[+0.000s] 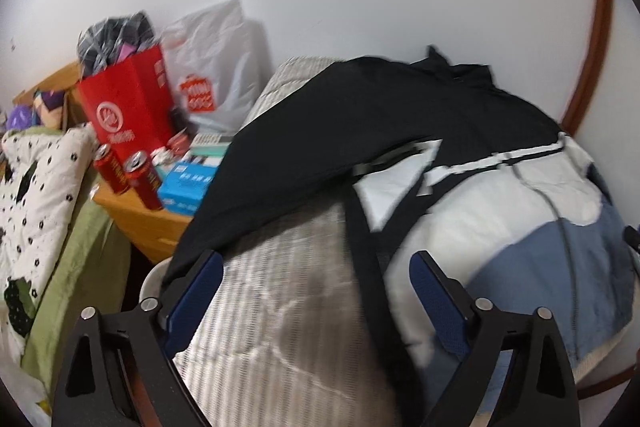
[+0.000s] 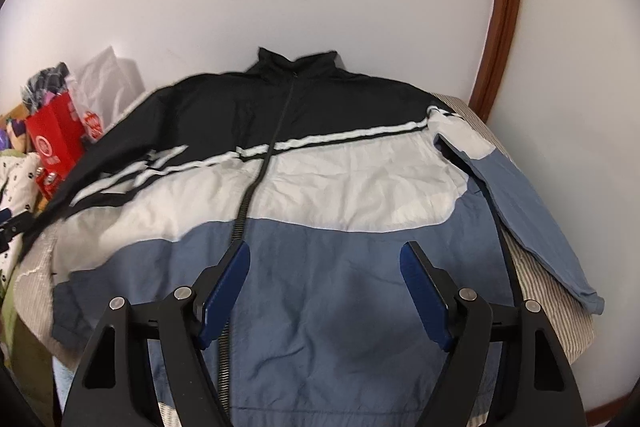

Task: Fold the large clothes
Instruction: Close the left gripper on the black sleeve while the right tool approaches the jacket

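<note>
A large zip-up jacket (image 2: pixel 320 187), black at the top, white in the middle and blue below, lies front up on a striped bedcover (image 2: pixel 552 311). Its zipper (image 2: pixel 248 195) runs down the centre, and the blue right sleeve (image 2: pixel 532 211) lies along the side. My right gripper (image 2: pixel 325 247) hovers open over the blue lower front, with nothing between its pads. In the left wrist view the black left sleeve (image 1: pixel 288 163) stretches diagonally down towards the left finger. My left gripper (image 1: pixel 316 259) is open above the bedcover (image 1: pixel 280 287) and the jacket's edge.
Left of the bed stands a wooden nightstand (image 1: pixel 156 227) with a red paper bag (image 1: pixel 128 107), a white plastic bag (image 1: pixel 216 75), red cans (image 1: pixel 136 175) and a blue box (image 1: pixel 188 183). A spotted quilt (image 1: pixel 36 195) lies further left. A wooden frame (image 1: pixel 592 47) runs up the white wall.
</note>
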Motion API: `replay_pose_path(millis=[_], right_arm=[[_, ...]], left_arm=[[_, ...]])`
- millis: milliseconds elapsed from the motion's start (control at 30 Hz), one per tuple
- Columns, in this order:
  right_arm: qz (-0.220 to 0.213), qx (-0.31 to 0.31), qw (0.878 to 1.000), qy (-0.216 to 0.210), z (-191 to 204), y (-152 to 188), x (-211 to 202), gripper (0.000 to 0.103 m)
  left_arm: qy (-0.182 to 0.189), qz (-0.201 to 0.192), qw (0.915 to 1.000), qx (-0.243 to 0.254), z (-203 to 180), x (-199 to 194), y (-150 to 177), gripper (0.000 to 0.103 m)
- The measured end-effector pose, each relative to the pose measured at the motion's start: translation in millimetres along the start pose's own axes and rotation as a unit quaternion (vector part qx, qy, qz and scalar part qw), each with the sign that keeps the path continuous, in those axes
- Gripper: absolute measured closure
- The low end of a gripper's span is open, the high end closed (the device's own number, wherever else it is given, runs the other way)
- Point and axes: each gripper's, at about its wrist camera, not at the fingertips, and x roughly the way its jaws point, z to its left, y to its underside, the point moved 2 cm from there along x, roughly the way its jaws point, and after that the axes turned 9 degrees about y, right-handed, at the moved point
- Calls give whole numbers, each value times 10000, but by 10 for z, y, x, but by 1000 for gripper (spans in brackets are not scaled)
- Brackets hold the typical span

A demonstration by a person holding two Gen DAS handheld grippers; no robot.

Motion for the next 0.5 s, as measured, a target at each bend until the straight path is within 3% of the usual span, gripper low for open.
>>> replay_pose_path(millis=[200, 500], right_arm=[[291, 0, 9993, 234, -113, 24, 299, 26], [590, 45, 9973, 442, -160, 91, 583, 26]], left_arm=[[-202, 185, 9994, -222, 384, 246, 10, 20], [-527, 429, 9977, 12, 535, 629, -25, 33]])
